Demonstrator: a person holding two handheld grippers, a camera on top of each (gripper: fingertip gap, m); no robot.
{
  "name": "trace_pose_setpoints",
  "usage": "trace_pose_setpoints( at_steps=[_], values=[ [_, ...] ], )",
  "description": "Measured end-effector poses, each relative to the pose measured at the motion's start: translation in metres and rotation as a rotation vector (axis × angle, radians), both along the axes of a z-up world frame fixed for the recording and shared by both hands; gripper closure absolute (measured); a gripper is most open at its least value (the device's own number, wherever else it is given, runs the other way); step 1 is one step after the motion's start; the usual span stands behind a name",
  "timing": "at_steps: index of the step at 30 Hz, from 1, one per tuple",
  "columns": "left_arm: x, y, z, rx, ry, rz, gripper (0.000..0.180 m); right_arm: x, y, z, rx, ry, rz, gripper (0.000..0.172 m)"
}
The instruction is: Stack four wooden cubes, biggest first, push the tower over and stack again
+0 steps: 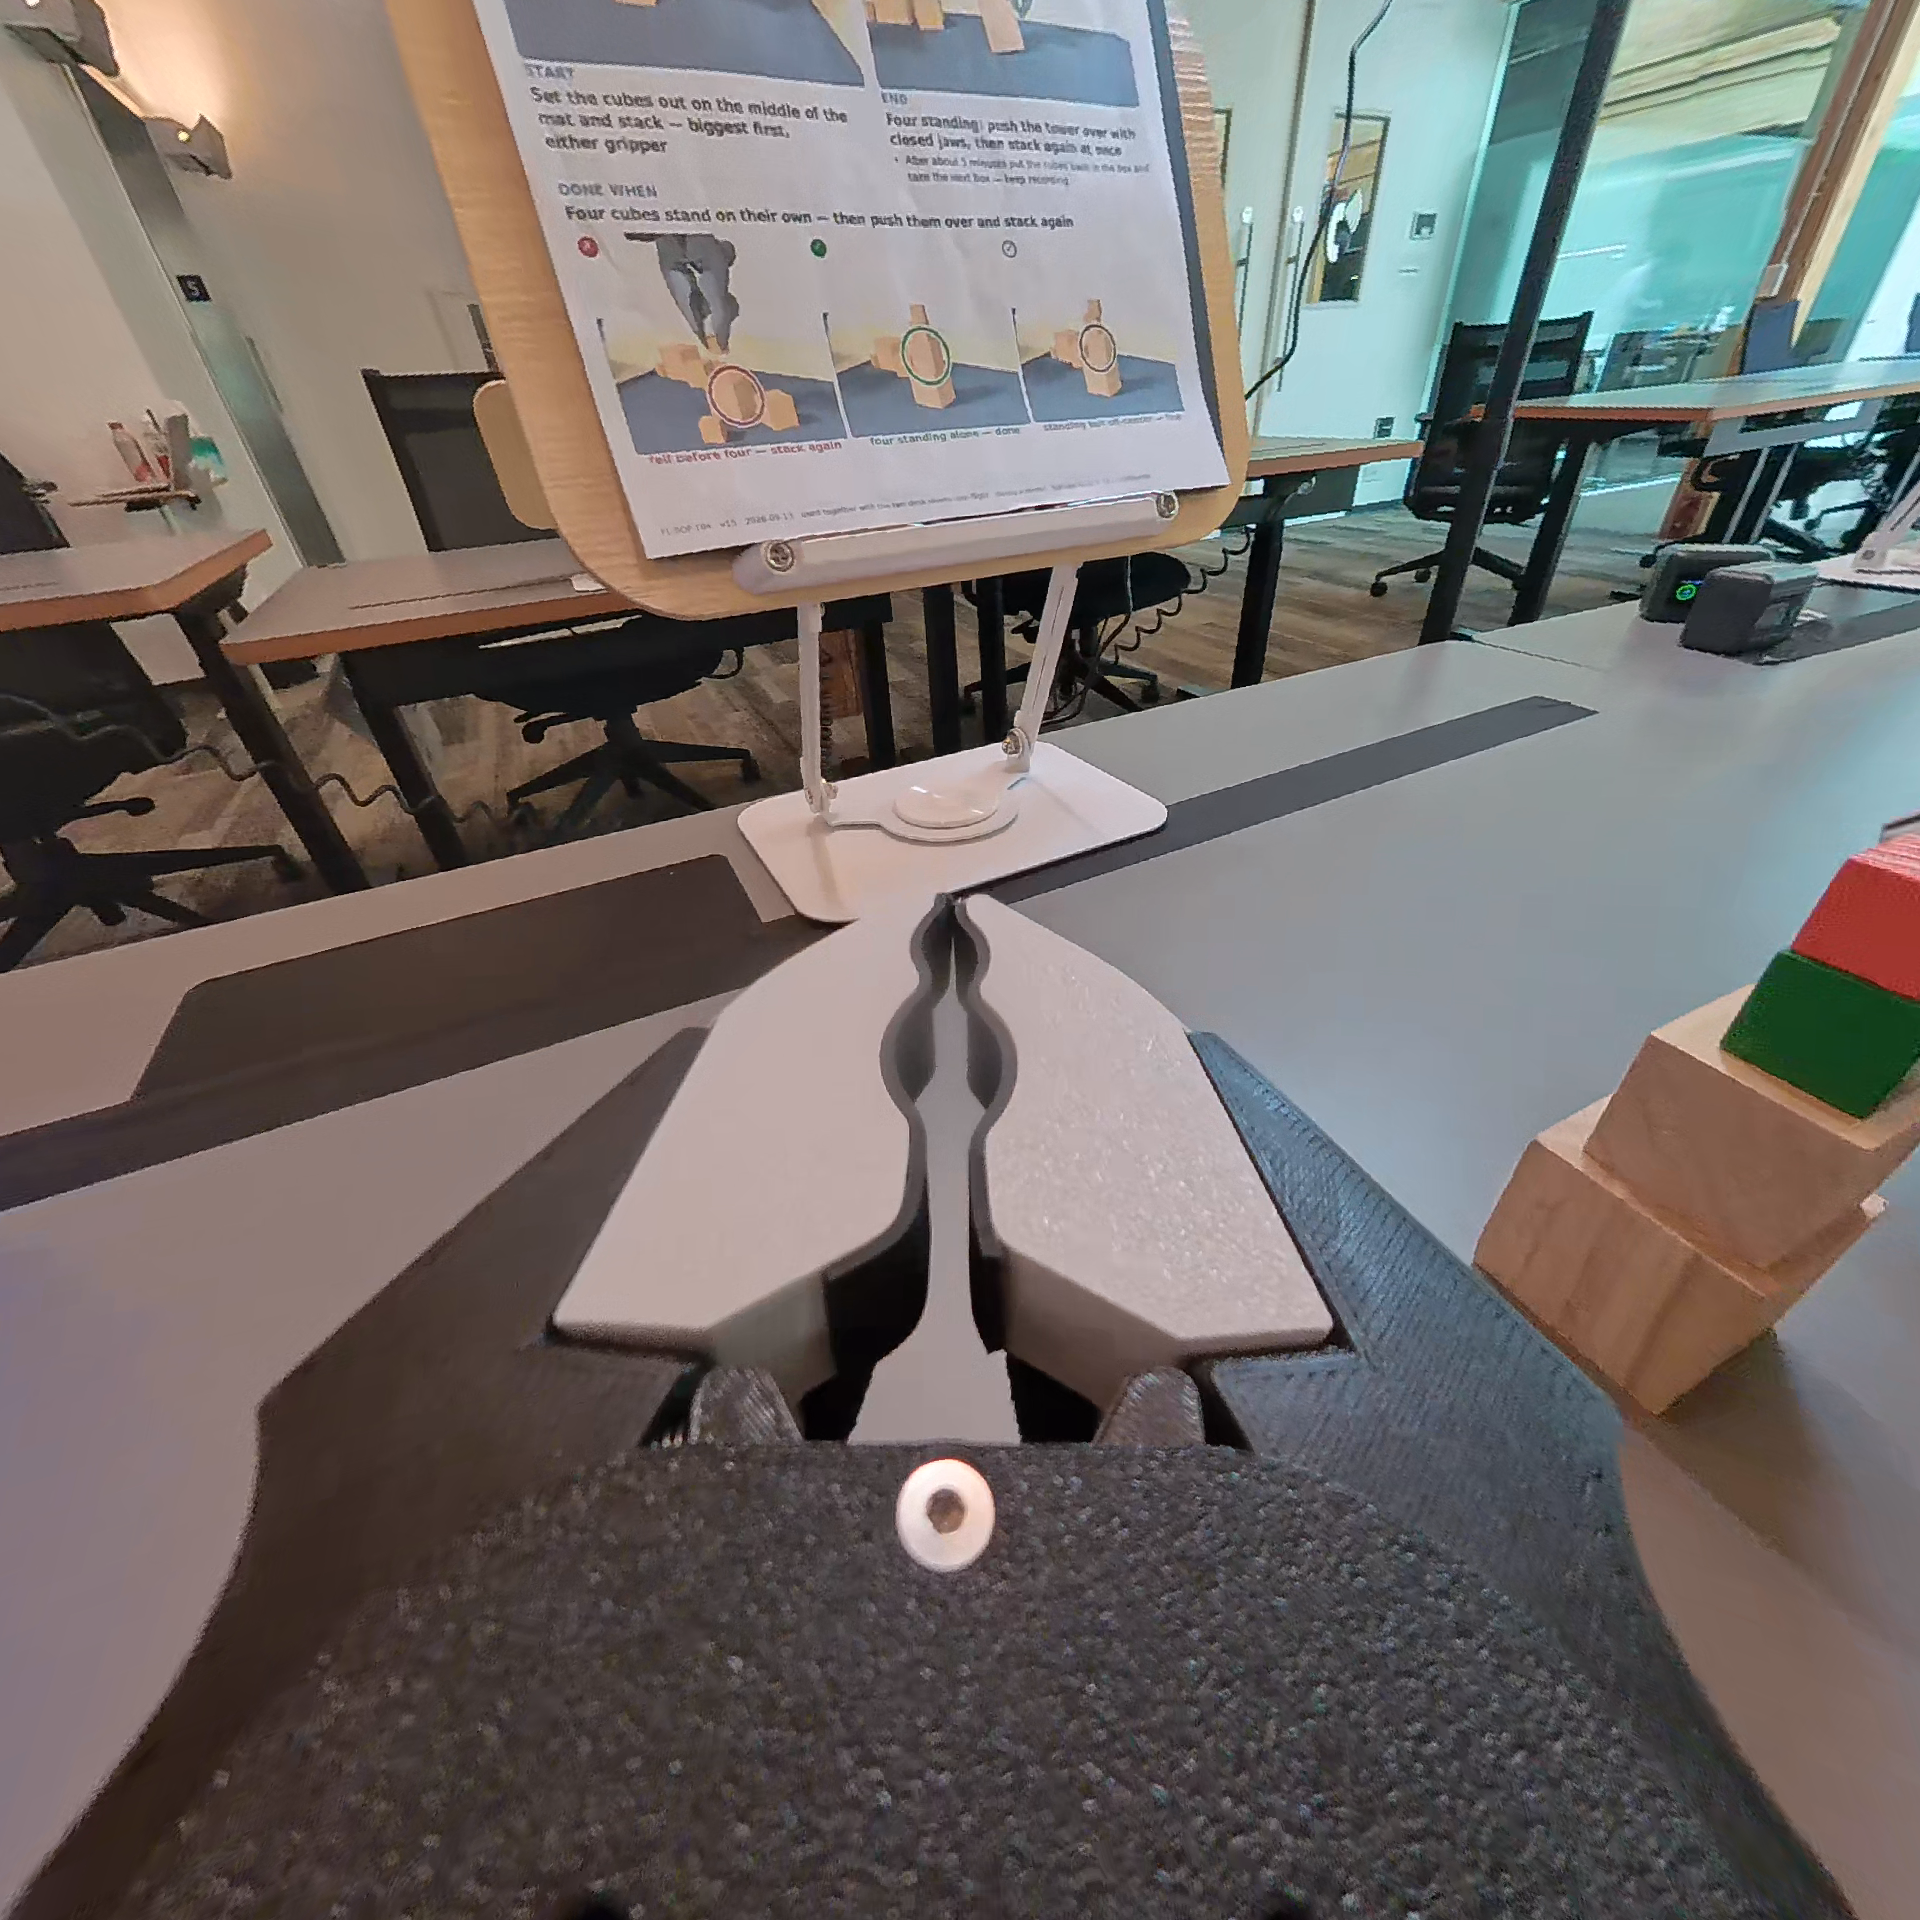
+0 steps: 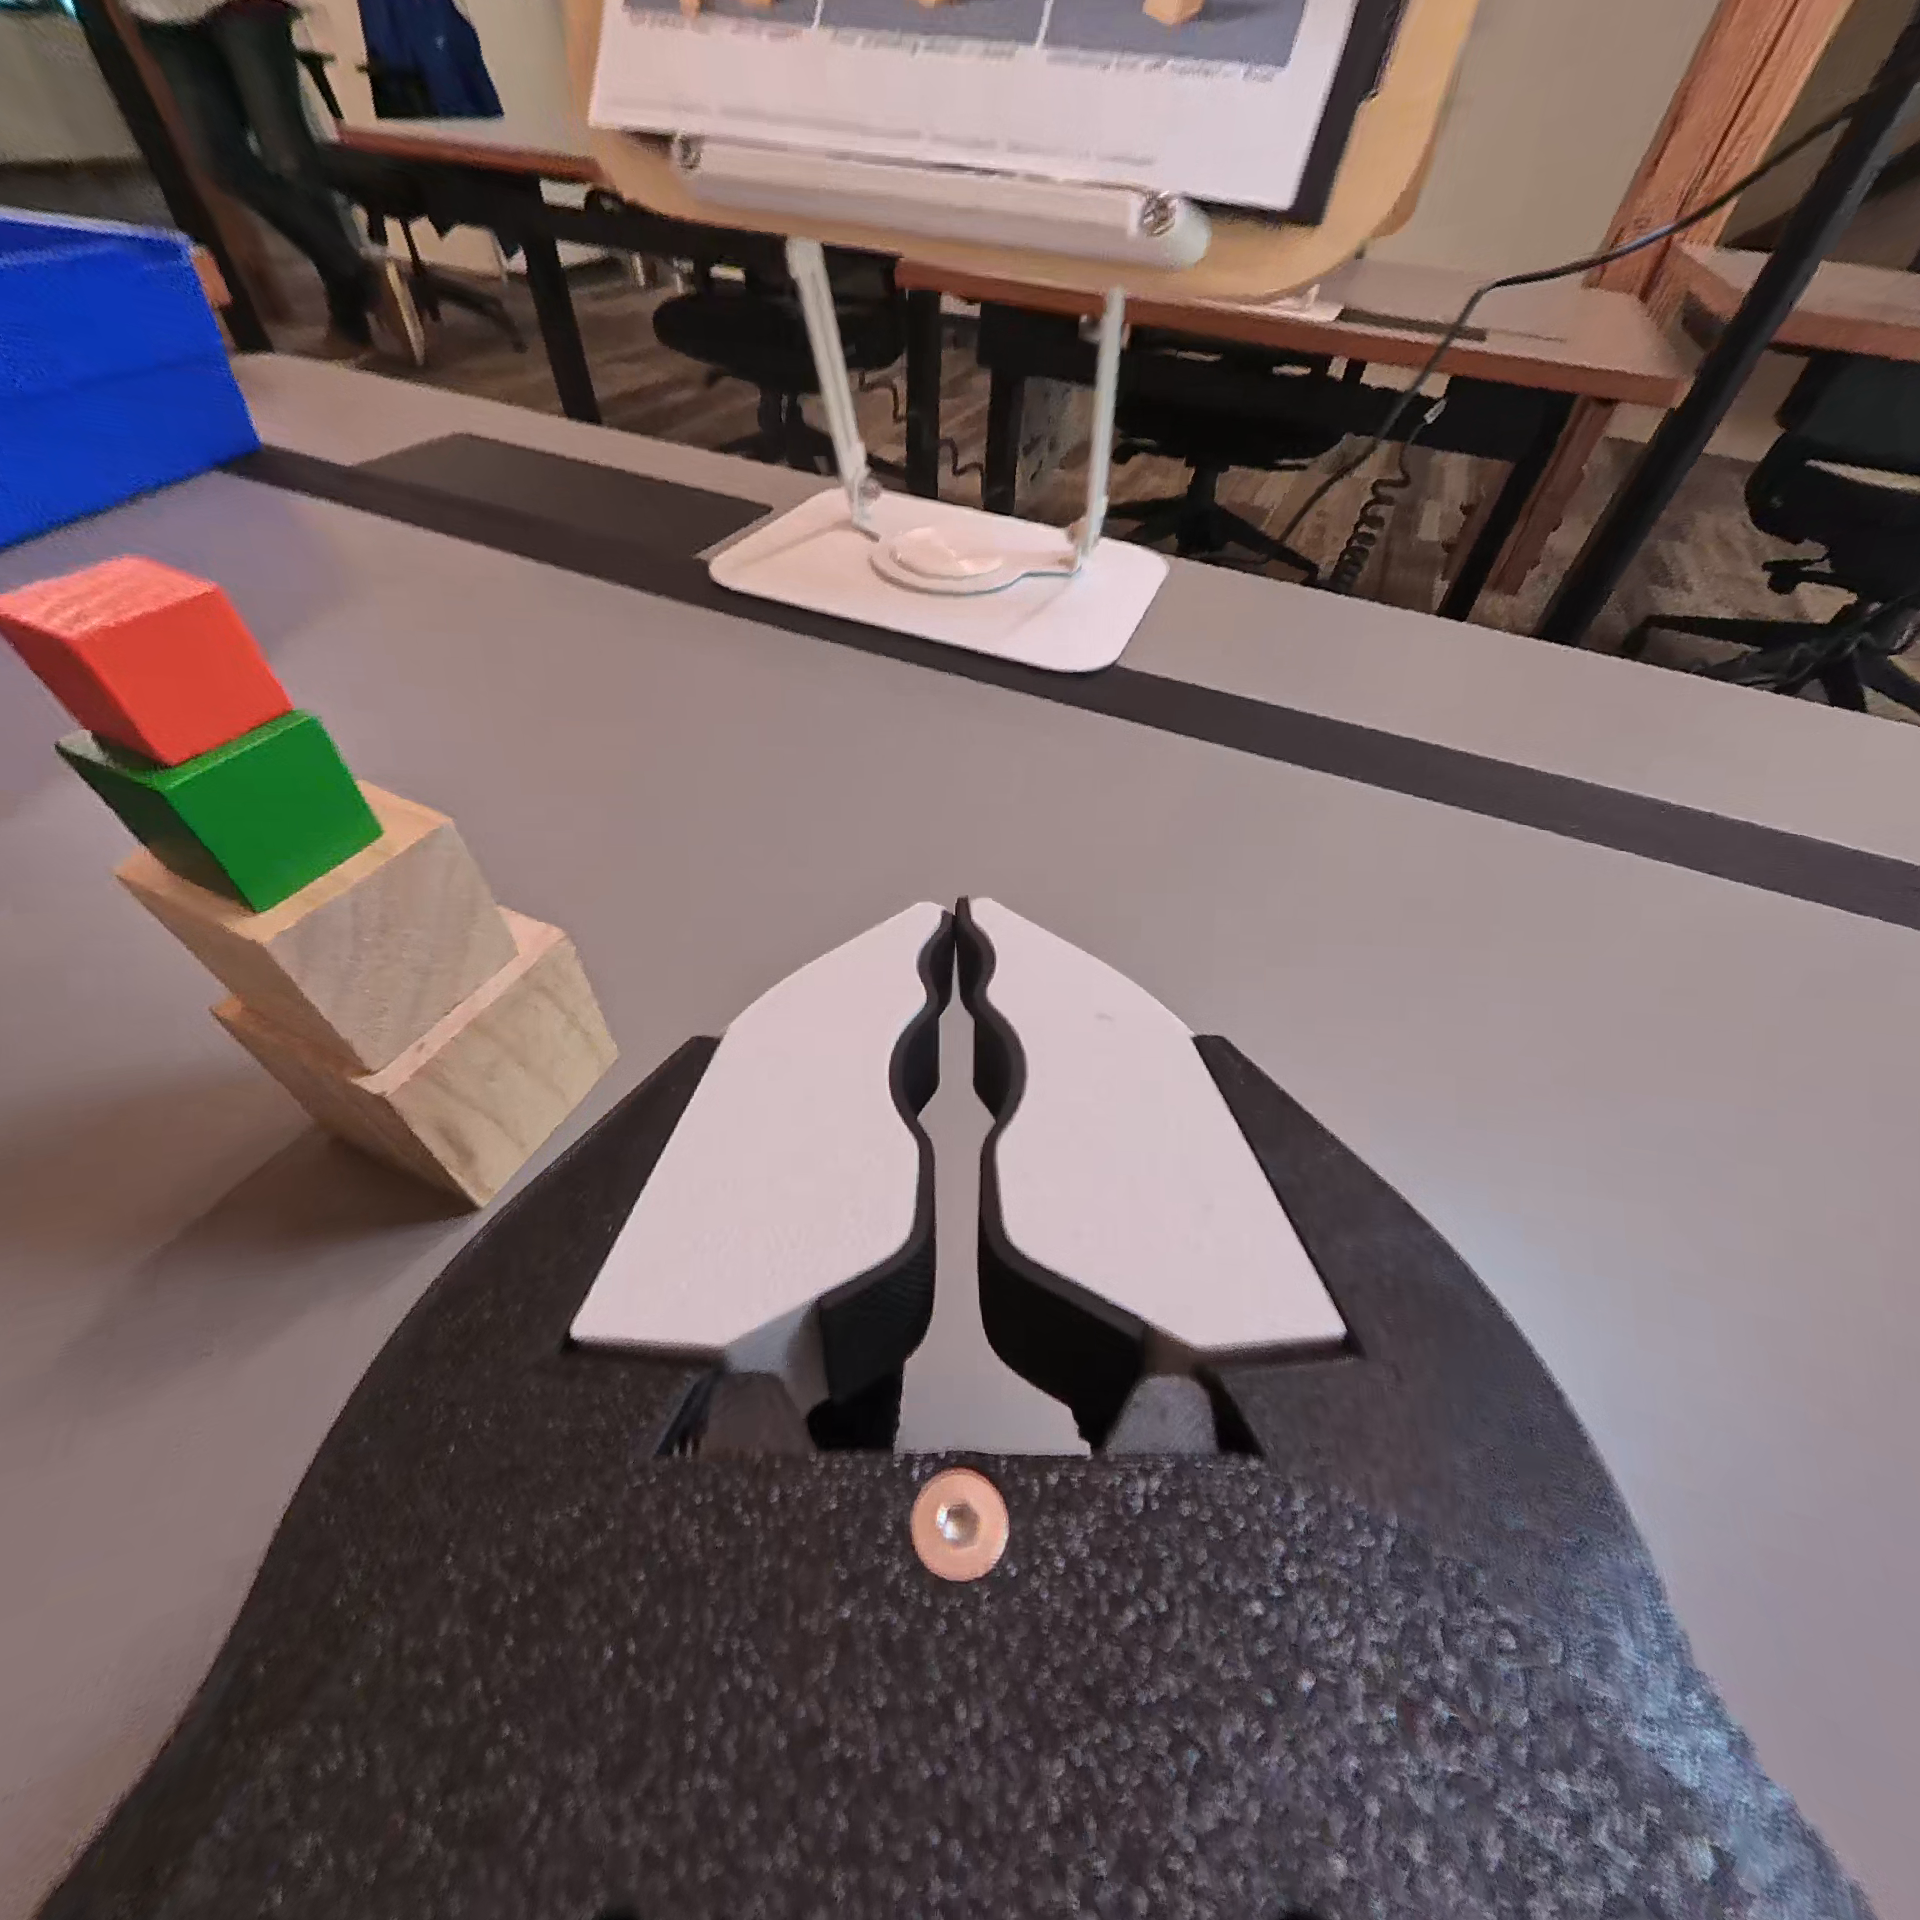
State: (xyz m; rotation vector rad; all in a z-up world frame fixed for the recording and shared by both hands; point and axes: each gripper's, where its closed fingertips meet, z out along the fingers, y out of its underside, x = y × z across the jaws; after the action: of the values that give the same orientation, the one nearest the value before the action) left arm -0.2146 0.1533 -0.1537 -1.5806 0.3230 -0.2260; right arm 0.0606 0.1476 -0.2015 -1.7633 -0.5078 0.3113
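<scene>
Grey desk [image 2: 1351, 935] has loads of open room out to its far edge by the white stand [image 2: 935, 582], both the left gripper [image 1: 954, 914] and right gripper [image 2: 956, 914] pinched together on nothing, four-block stack [image 2: 312, 914] between them, blue bin [image 2: 104, 395] behind.

Open-plan office. Rows of wood-edged desks [image 1: 260, 613] on black legs, black swivel chairs [image 1: 613, 717] on castors tucked under them, patterned carpet floor [image 1: 1340, 561]. Glass-walled rooms [image 1: 1662, 239] along the far side, timber post [image 2: 1704, 156] and black posts between desks. Coiled cables [image 2: 1371, 520] hang beneath the desks. Nearest grey desk [image 2: 1351, 935] carries a document stand [image 1: 951, 821] at its far edge with a printed sheet [image 1: 873, 312].
</scene>
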Motion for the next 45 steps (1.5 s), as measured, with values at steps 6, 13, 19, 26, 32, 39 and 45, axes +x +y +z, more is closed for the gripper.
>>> trace_pose_setpoints(
  at_steps=[6,13,19,26,32,39,45],
  values=[
    [-0.014,-0.003,0.005,0.006,-0.038,0.033,0.180,-0.036,-0.009,-0.014,-0.026,-0.106,0.025,0.172],
    [-0.019,-0.004,0.010,0.020,-0.047,0.039,0.180,-0.061,-0.027,-0.017,-0.020,-0.150,0.085,0.172],
    [-0.021,-0.005,0.011,0.025,-0.047,0.040,0.180,-0.078,-0.032,-0.023,-0.041,-0.154,0.113,0.171],
    [-0.027,-0.004,0.014,0.033,-0.055,0.054,0.180,-0.099,-0.029,-0.025,-0.061,-0.130,0.108,0.172],
    [-0.030,-0.003,0.012,0.027,-0.045,0.080,0.180,-0.164,-0.022,-0.023,0.013,-0.246,0.201,0.172],
    [-0.050,-0.001,0.013,0.043,-0.028,0.174,0.180,-0.235,-0.037,-0.022,0.152,-0.391,0.371,0.172],
    [-0.056,-0.001,0.012,0.048,-0.010,0.194,0.180,-0.260,-0.066,-0.026,0.201,-0.393,0.522,0.172]
  ],
)
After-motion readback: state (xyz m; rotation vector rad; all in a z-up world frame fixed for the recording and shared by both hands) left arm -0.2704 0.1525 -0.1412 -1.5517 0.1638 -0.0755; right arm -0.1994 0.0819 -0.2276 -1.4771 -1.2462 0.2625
